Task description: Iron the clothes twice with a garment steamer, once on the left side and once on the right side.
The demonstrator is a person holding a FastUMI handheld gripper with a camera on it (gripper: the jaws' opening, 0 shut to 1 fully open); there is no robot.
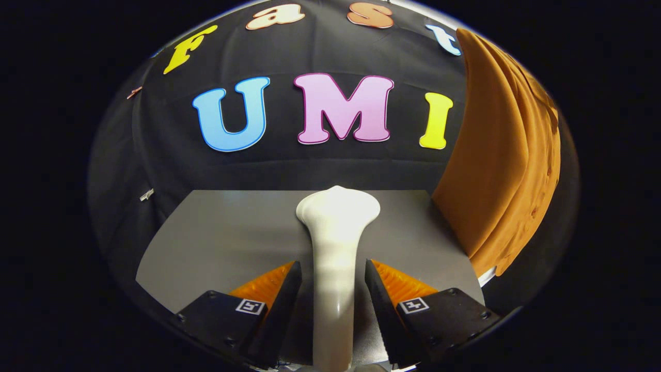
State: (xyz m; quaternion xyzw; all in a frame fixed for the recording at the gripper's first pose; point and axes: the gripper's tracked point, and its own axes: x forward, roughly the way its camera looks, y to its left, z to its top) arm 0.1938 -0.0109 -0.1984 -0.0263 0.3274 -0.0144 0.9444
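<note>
A white garment steamer (pixel 336 217) lies on the grey table (pixel 217 243), its wide head pointing away from me toward the booth wall. Its long handle runs back between my fingers. My gripper (pixel 334 263) is open and straddles the handle, with one fingertip (pixel 294 274) on each side and a narrow gap showing between each tip and the handle. An orange garment (pixel 501 155) hangs to the right of the table, beyond and to the right of the fingers, draped in long folds that reach down to the table's right edge.
The black booth wall rises just behind the table's far edge. Bare grey tabletop spreads to the left of the steamer. A small white rim (pixel 488 276) peeks out under the garment's lower hem.
</note>
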